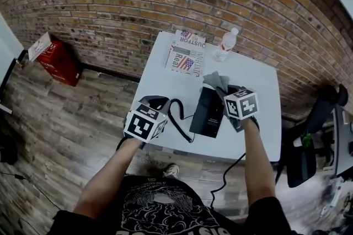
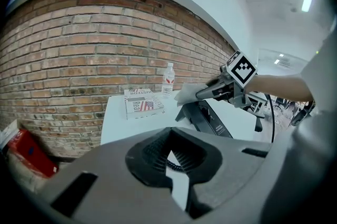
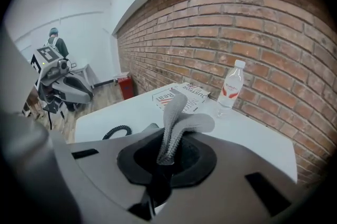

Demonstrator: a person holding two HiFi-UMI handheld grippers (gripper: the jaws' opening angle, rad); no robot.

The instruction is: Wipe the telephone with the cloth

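Note:
A black telephone (image 1: 208, 112) sits propped on the white table (image 1: 256, 74), its labelled back toward me. Its coiled cord (image 1: 177, 115) trails off to the left. My right gripper (image 1: 223, 90) is at the telephone's top edge, shut on a grey cloth (image 1: 215, 80) that sticks up from the jaws (image 3: 181, 120). My left gripper (image 1: 156, 102) hovers at the table's left front edge beside the cord. Its jaws stand a little apart with nothing between them, and the cord (image 2: 169, 163) shows through the gap. From the left gripper view, the cloth (image 2: 187, 94) hangs over the telephone (image 2: 208, 120).
A water bottle (image 1: 225, 44) and a stack of printed booklets (image 1: 186, 54) stand at the table's far side by the brick wall. A red box (image 1: 55, 57) sits on the floor at left. A black office chair (image 1: 314, 129) stands to the right.

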